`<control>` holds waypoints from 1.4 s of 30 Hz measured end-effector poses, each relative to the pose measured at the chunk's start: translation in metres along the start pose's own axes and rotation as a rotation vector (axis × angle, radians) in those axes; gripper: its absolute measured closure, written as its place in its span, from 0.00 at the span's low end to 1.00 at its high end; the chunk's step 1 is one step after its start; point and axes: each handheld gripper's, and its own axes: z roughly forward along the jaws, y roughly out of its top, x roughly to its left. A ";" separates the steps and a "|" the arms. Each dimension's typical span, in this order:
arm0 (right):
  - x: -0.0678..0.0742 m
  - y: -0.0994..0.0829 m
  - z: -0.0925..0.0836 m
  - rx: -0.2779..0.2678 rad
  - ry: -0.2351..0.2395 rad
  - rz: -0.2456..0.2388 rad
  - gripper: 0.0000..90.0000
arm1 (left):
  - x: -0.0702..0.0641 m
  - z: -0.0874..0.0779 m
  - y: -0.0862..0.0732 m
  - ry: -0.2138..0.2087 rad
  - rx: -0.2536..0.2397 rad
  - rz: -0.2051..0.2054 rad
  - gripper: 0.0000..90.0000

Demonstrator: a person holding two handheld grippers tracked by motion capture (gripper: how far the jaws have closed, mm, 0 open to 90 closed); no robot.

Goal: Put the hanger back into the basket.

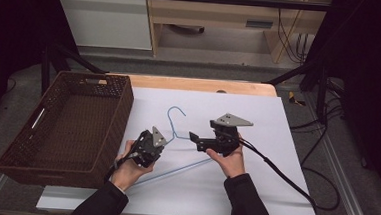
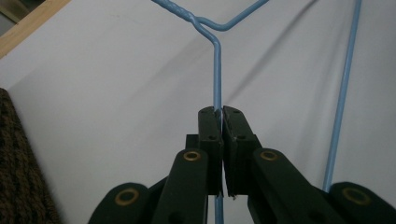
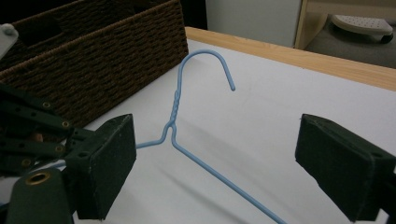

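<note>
Holding the blue wire hanger (image 2: 217, 70) by one sloping shoulder, the left gripper (image 1: 148, 146) has its fingers (image 2: 210, 135) pressed together on the wire, which runs out between the pads toward the twisted neck. The hanger lies on the white sheet covering the counter (image 1: 253, 201), its long bottom wire stretching toward the person's side and its hook (image 3: 210, 58) pointing away, toward the far wooden edge.

The right gripper (image 1: 196, 139) sits just beside the neck, on the other side from the left. Its fingers (image 3: 105, 168) stand wide apart with nothing gripped; in the right gripper view the hanger's other shoulder runs across the gap between the pads, lower down on the sheet, and neither pad touches it.

By my reading, the step in hand is a two-handed pickup: one side is already pinned, and the second hand is lining up for its own hold. The next move calls for bringing the right fingers down so the free shoulder sits squarely between the pads, then closing on it without dragging the thin wire out of the left grip.

Farther off on the left, the brown wicker basket (image 1: 34, 165) stands empty, with its near corner just beside the hanger; it looks the likely place for the hanger to go.
</note>
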 end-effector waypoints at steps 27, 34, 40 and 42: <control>0.018 -0.002 0.077 0.130 0.011 0.027 0.47 | -0.005 0.006 -0.001 0.000 0.012 0.006 0.97; 0.022 -0.006 0.089 0.146 0.022 0.031 0.64 | -0.006 0.007 -0.001 -0.008 0.015 0.006 0.97; 0.024 -0.006 0.091 0.150 0.033 0.023 0.83 | -0.007 0.008 -0.002 -0.007 0.019 0.013 0.97; 0.024 -0.005 0.091 0.150 0.041 0.034 0.89 | -0.007 0.008 -0.002 -0.008 0.018 0.013 0.97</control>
